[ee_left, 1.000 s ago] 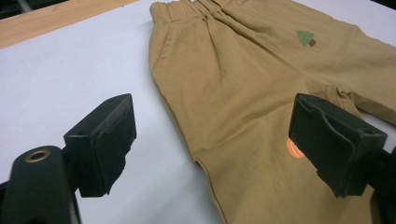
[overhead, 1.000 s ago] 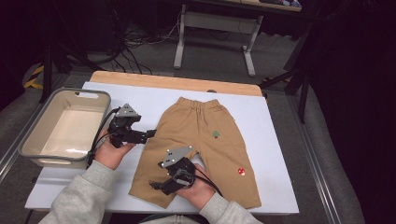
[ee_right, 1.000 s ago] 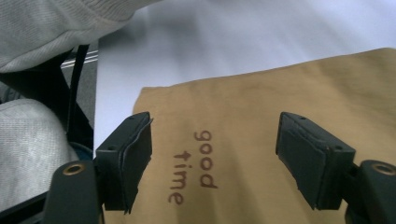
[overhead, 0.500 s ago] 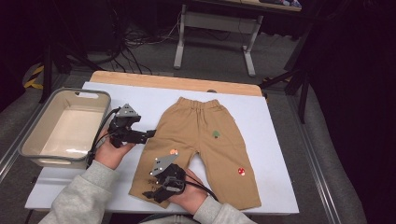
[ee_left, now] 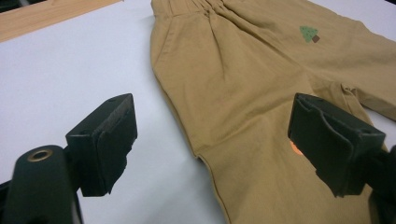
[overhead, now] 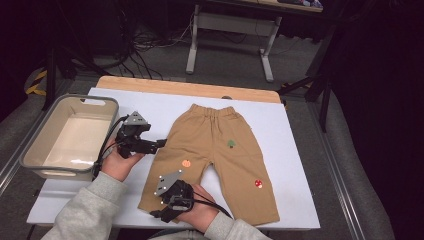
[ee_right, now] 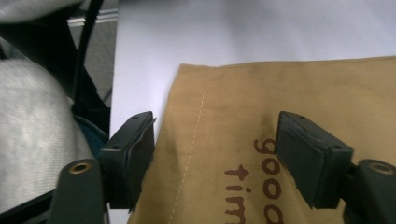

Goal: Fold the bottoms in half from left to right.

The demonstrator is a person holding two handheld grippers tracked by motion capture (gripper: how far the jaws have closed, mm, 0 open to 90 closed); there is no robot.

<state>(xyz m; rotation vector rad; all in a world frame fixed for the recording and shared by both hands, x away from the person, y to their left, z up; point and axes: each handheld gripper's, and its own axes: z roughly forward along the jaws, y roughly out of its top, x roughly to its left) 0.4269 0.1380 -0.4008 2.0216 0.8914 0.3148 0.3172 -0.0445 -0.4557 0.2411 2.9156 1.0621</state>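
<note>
Left hand-held gripper (overhead: 159, 144): jaws apart, nothing clamped, poised at the outer side seam of the tan trousers (overhead: 220, 155). Right hand-held gripper (overhead: 159, 216): jaws apart too, straddling the hem corner of the nearer trouser leg, not pressing on it. Trousers spread flat on the white table (overhead: 300, 150), waistband far, legs near. Beige tub (overhead: 70, 135) off to the left edge

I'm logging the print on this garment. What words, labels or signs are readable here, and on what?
"goo" – dark brown print on the tan trousers, near the hem, cut off by a jaw.
"tim" – the line beside it, likewise cut off.
The tree, pumpkin and mushroom patches carry no lettering.
</note>
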